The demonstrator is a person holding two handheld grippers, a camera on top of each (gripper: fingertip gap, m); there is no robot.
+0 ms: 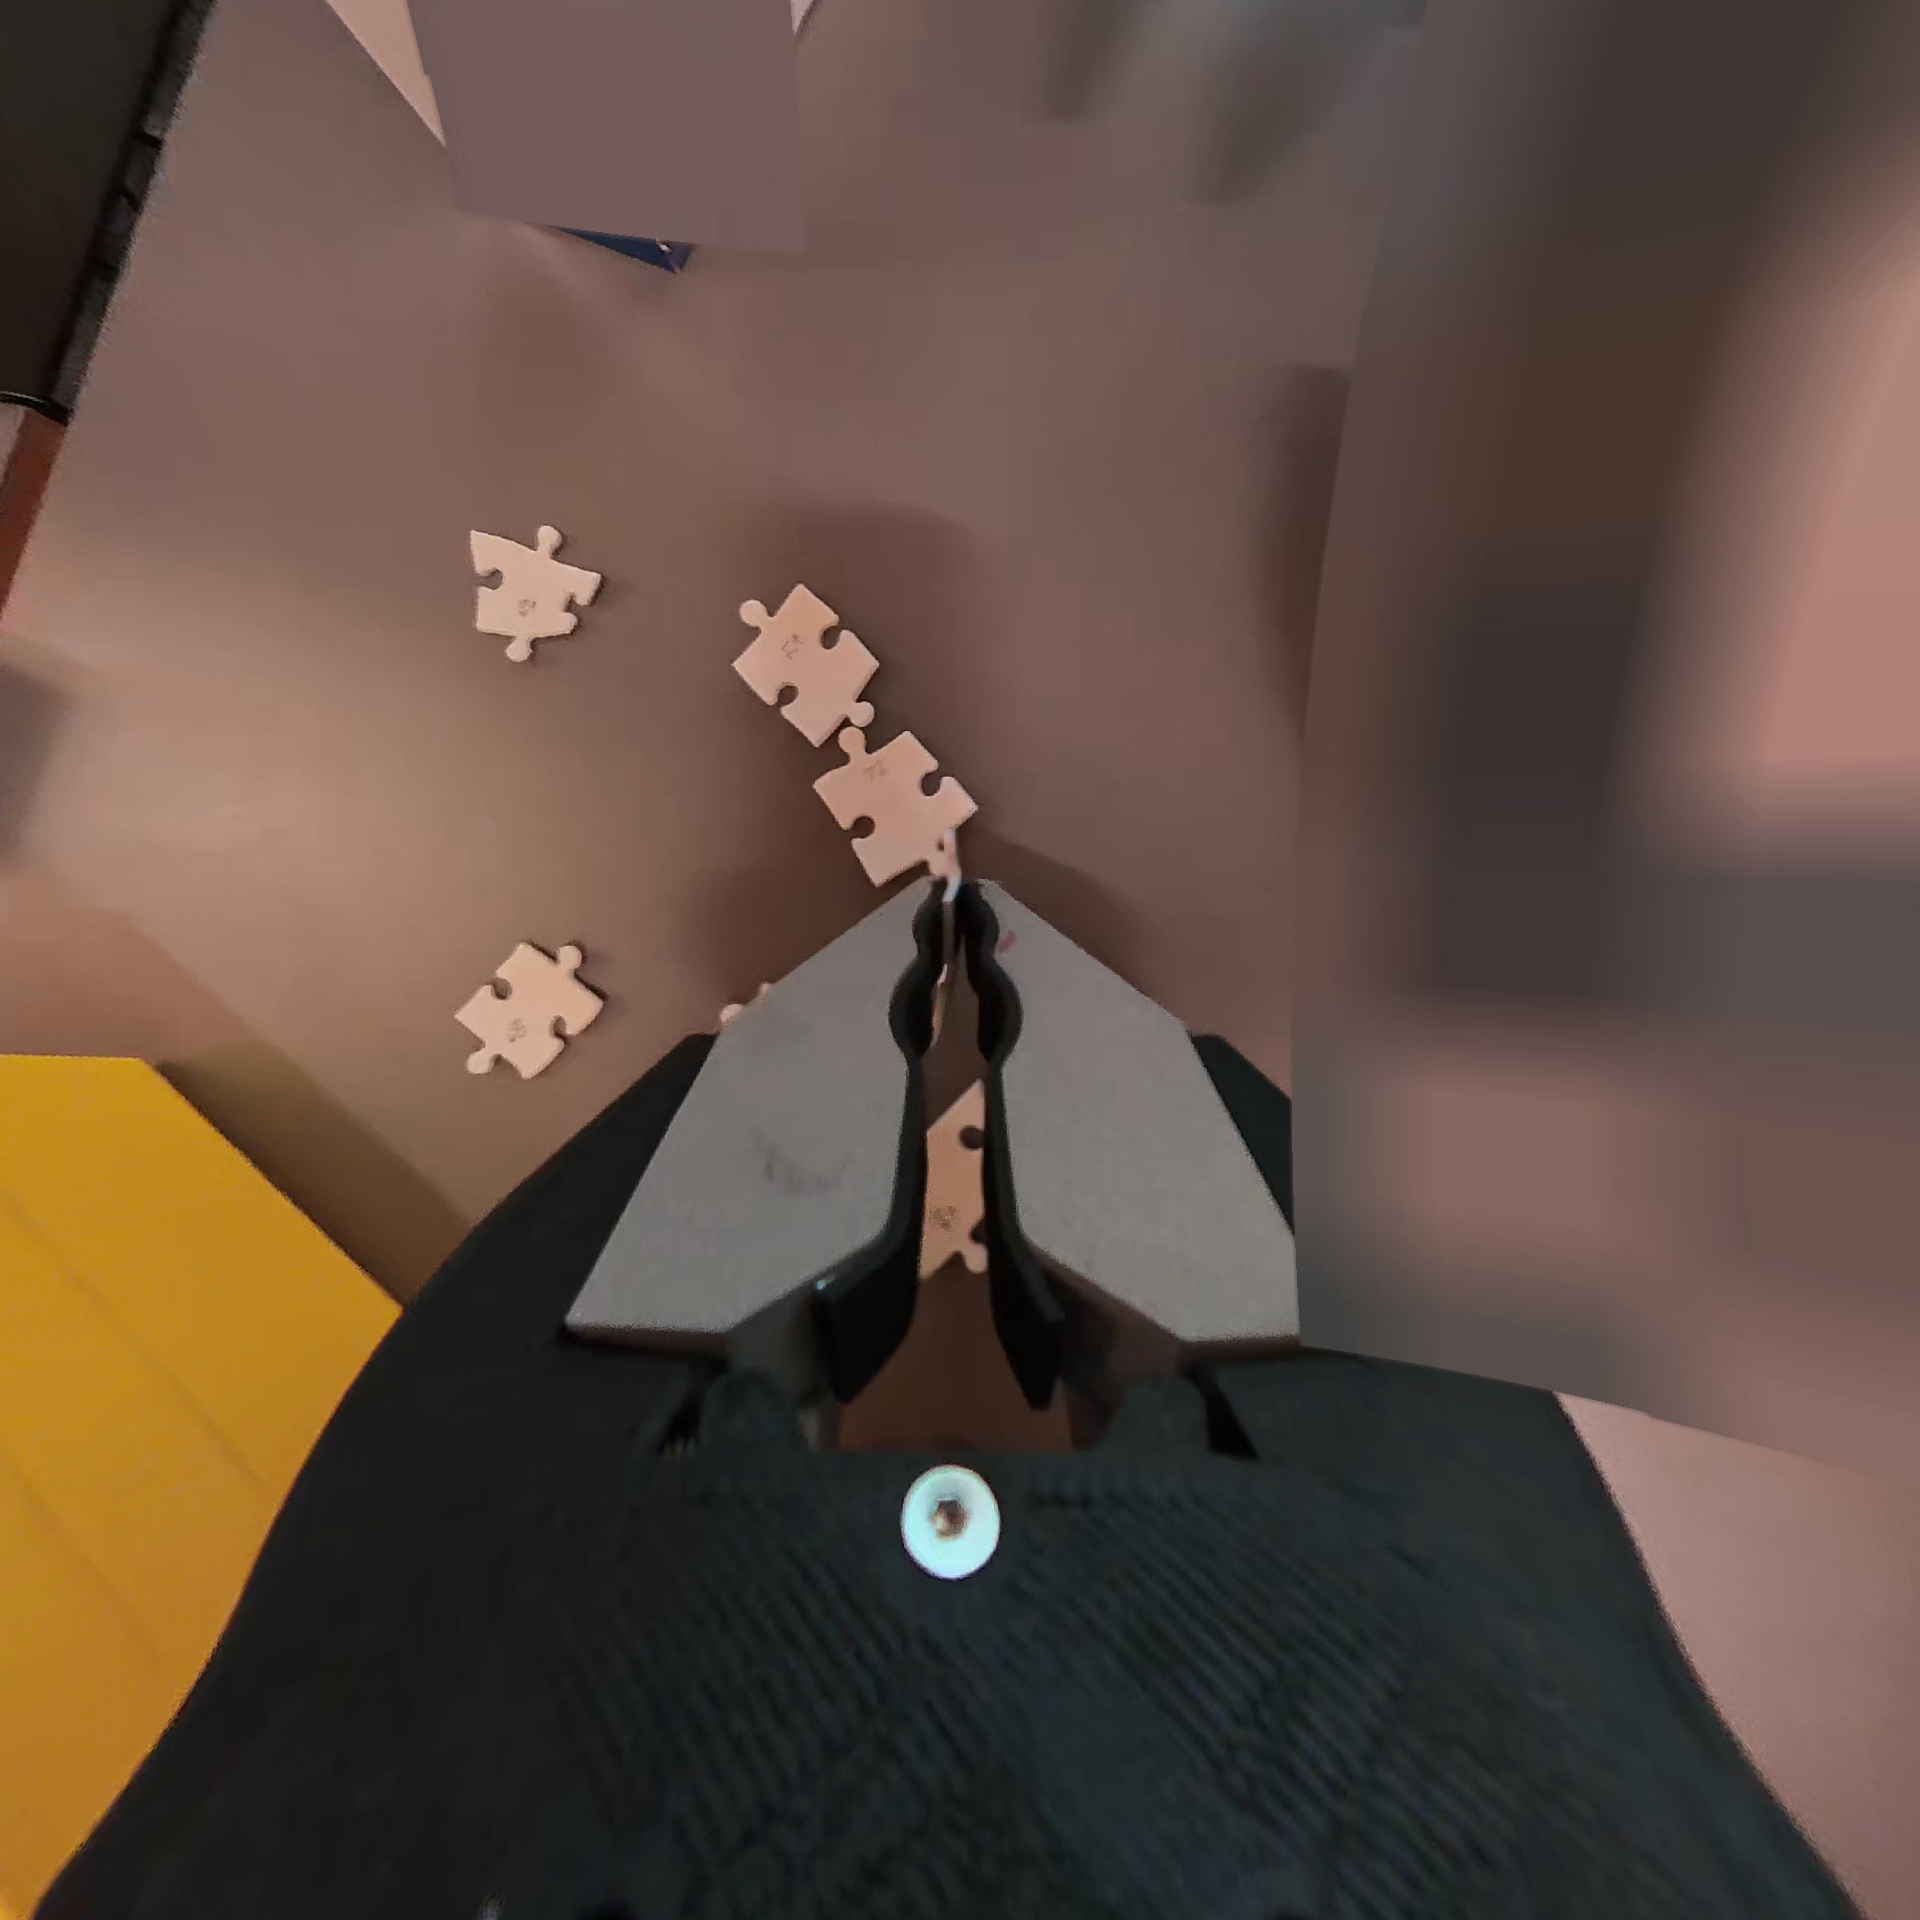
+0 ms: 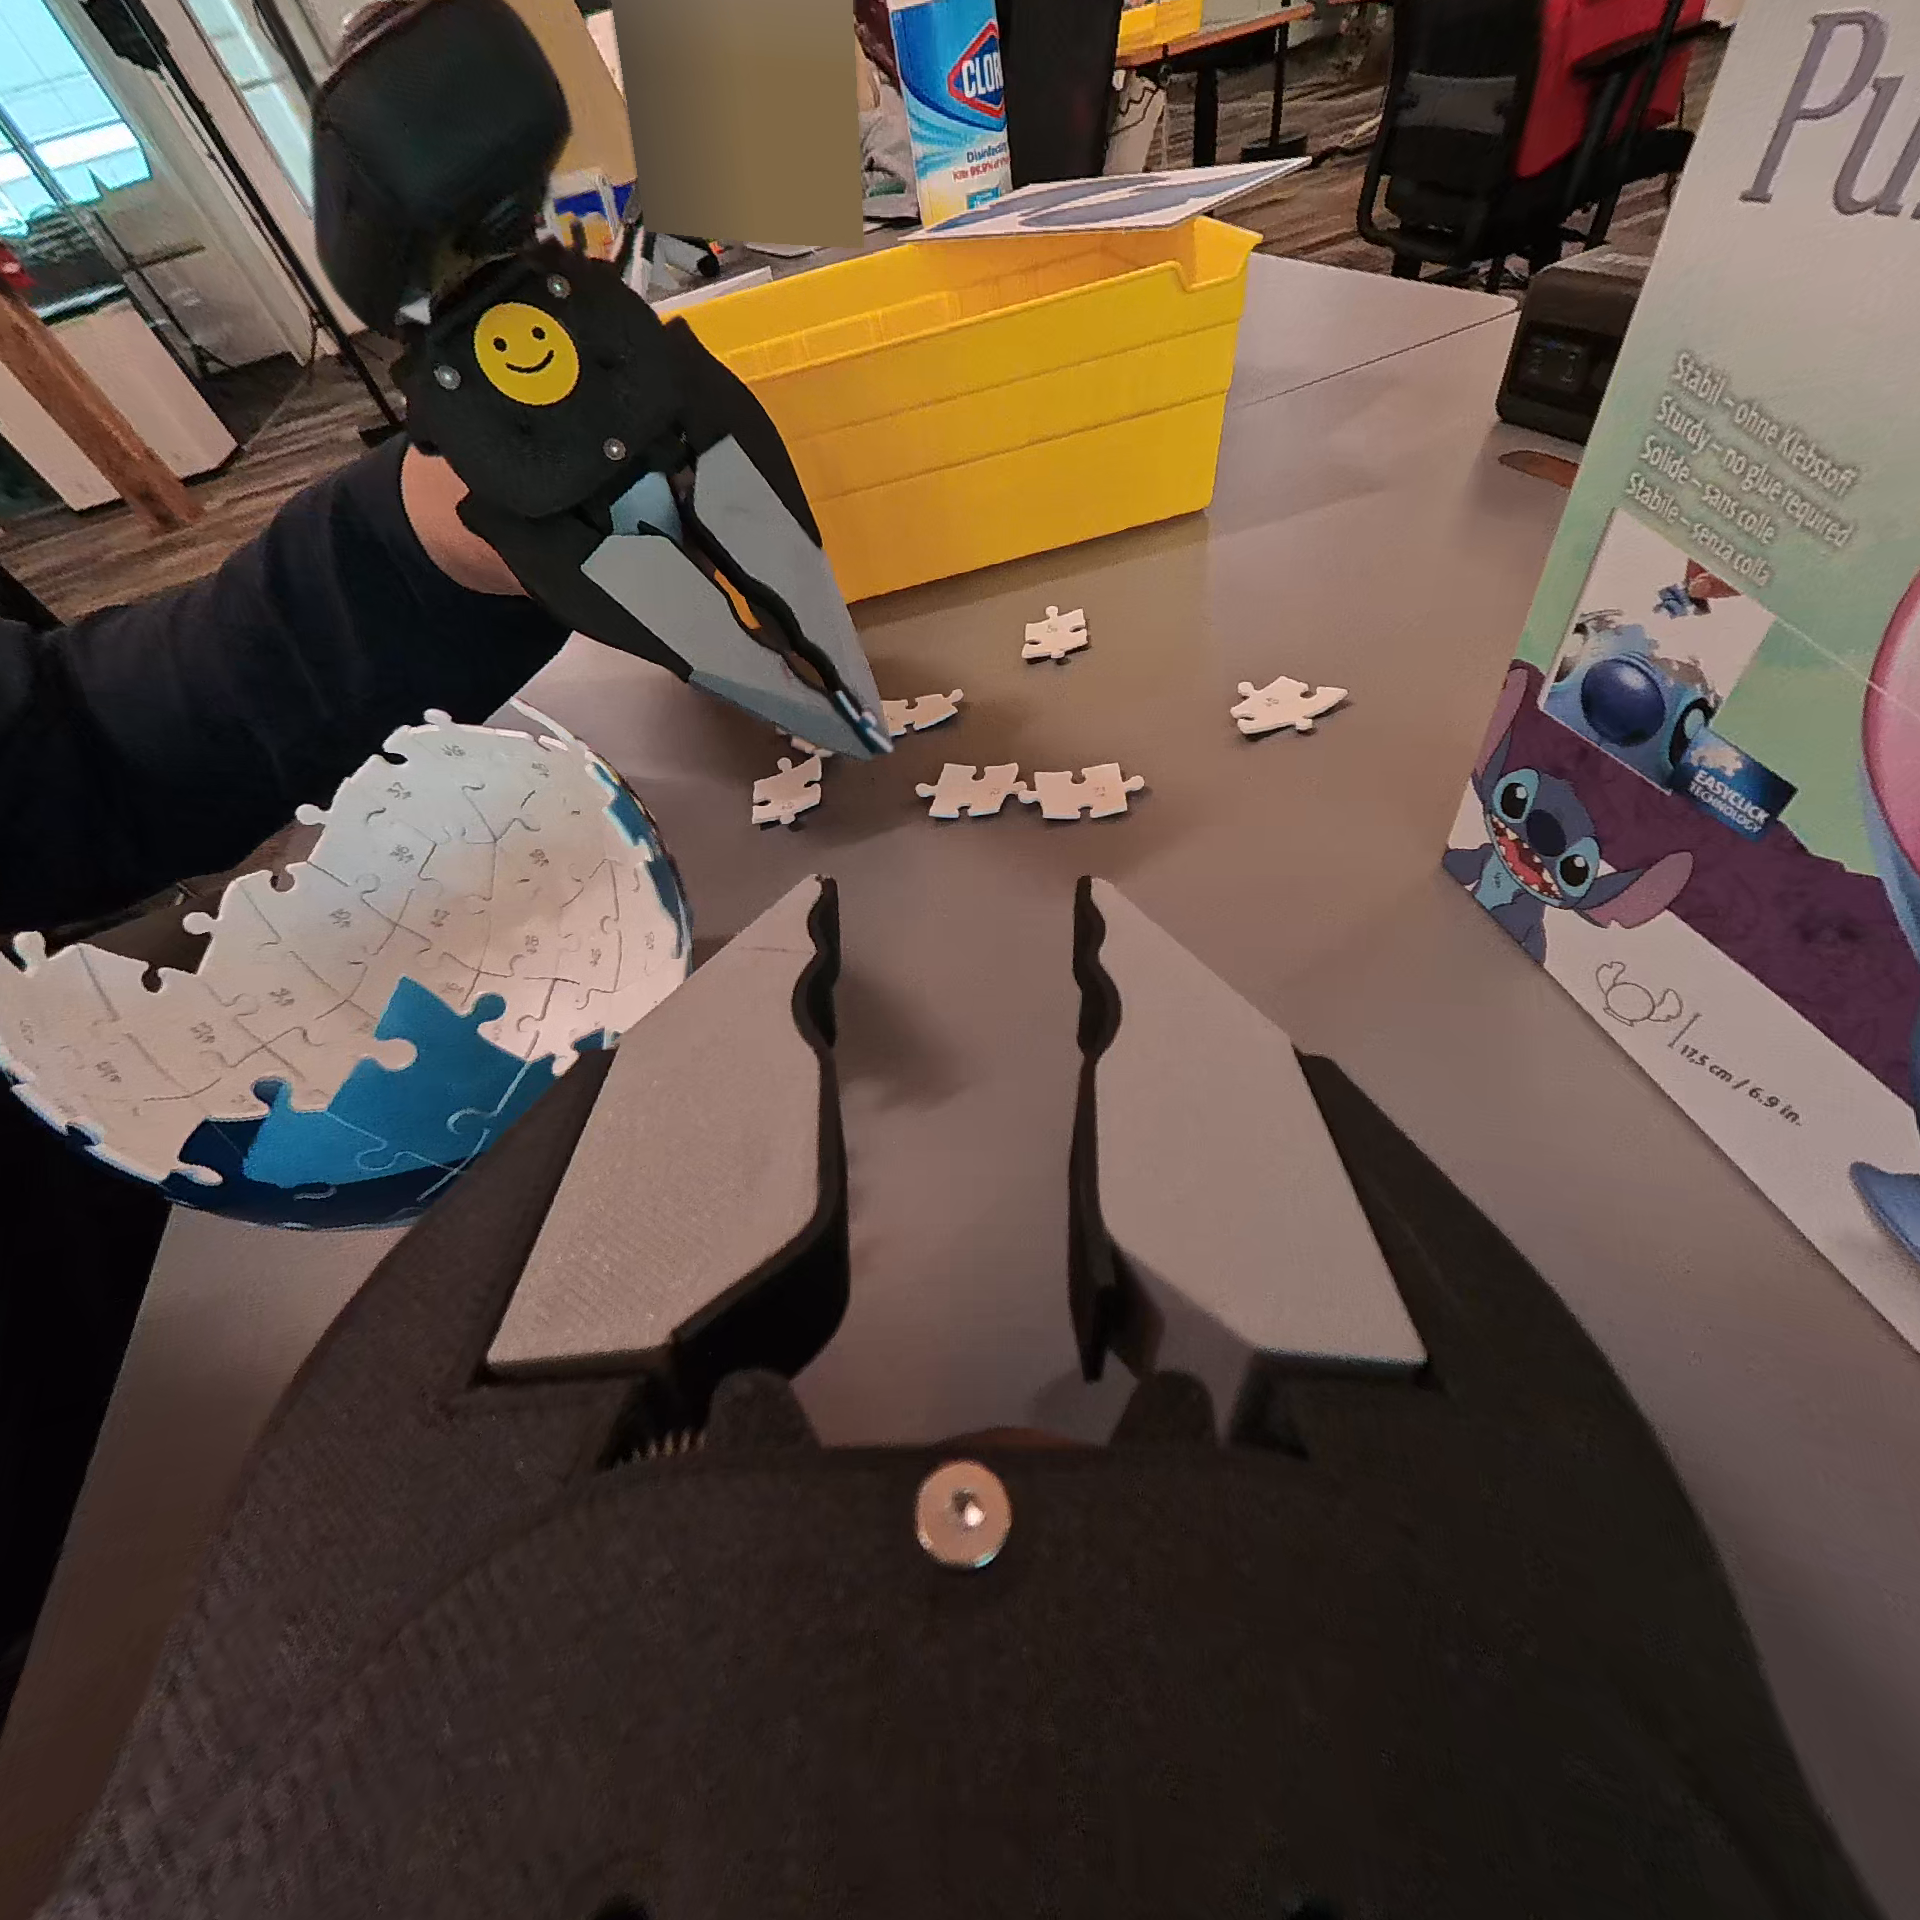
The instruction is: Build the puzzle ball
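Note:
The part-built puzzle ball (image 2: 343,987) lies at the table's front left, open side up, white inside and blue outside. Several loose white puzzle pieces (image 2: 1086,792) lie scattered mid-table, also in the left wrist view (image 1: 805,665). My left gripper (image 1: 948,888) is shut on a thin white piece seen edge-on between its tips. In the right wrist view it (image 2: 868,732) points down with its tips at the table among the pieces. My right gripper (image 2: 956,904) is open and empty, above the table near the ball and short of the pieces.
A yellow bin (image 2: 987,416) stands behind the pieces, with a flat card (image 2: 1101,197) on its rim; it also shows in the left wrist view (image 1: 156,1351). The tall puzzle box (image 2: 1714,727) stands along the right side. A person's dark sleeve (image 2: 208,675) reaches over the ball. There is about 15 centimeters between the tips of the two grippers.

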